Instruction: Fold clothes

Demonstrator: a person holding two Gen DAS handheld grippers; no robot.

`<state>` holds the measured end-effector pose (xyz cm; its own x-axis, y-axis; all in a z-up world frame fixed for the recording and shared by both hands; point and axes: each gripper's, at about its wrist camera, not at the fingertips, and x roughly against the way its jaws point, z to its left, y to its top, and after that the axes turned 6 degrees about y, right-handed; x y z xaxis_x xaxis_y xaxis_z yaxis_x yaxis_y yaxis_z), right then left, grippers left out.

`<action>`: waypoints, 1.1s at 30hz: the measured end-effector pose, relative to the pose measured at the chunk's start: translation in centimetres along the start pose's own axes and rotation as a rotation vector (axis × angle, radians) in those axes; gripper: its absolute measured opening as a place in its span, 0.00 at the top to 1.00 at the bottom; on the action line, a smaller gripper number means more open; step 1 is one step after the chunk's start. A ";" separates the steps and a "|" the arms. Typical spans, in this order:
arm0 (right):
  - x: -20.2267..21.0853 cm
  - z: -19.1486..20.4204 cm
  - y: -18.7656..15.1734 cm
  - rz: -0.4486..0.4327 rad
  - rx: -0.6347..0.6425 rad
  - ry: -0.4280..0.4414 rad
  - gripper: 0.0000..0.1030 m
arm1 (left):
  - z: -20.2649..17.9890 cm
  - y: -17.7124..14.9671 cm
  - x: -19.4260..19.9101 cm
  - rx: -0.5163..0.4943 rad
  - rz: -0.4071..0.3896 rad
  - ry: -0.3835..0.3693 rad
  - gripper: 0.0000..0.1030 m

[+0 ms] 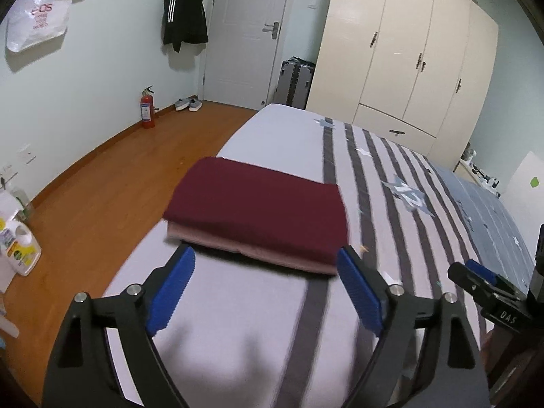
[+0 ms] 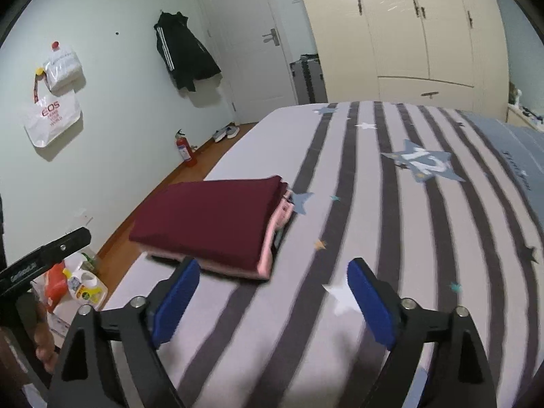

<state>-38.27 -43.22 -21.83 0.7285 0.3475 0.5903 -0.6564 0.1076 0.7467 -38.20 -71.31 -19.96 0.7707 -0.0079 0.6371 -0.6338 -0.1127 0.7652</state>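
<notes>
A folded maroon garment [image 1: 258,210] lies on top of a folded pink garment [image 1: 272,256] as a small stack on the striped bed sheet [image 1: 258,319], near the bed's left edge. My left gripper [image 1: 265,272] is open and empty, its blue pads just in front of the stack's near edge. The stack also shows in the right wrist view: the maroon garment [image 2: 207,221] sits over the pink garment [image 2: 265,265]. My right gripper [image 2: 272,282] is open and empty above the sheet [image 2: 425,238], right of the stack's near corner.
The wooden floor [image 1: 112,187] runs along the bed's left side, with detergent bottles [image 1: 20,248] and a red fire extinguisher [image 1: 147,108]. A cream wardrobe [image 1: 408,57] and a white door [image 1: 248,30] stand beyond the bed. My right gripper shows at the left wrist view's right edge [image 1: 489,284].
</notes>
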 end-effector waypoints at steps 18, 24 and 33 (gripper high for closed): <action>18.3 -2.3 -10.9 0.008 0.111 -0.006 0.01 | -9.5 -14.5 16.5 0.082 -0.029 0.141 0.01; 19.6 -1.6 -15.3 -0.035 0.148 0.003 0.01 | -10.8 -19.2 19.7 0.051 -0.106 0.116 0.01; 26.2 0.4 -19.2 -0.149 0.190 0.063 0.01 | -11.7 -24.1 28.5 0.037 -0.196 0.161 0.01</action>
<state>-6.50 -36.55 -20.60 0.7970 0.3987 0.4537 -0.4898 -0.0130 0.8717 -1.72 -57.22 -19.16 0.8566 0.1752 0.4854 -0.4679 -0.1326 0.8737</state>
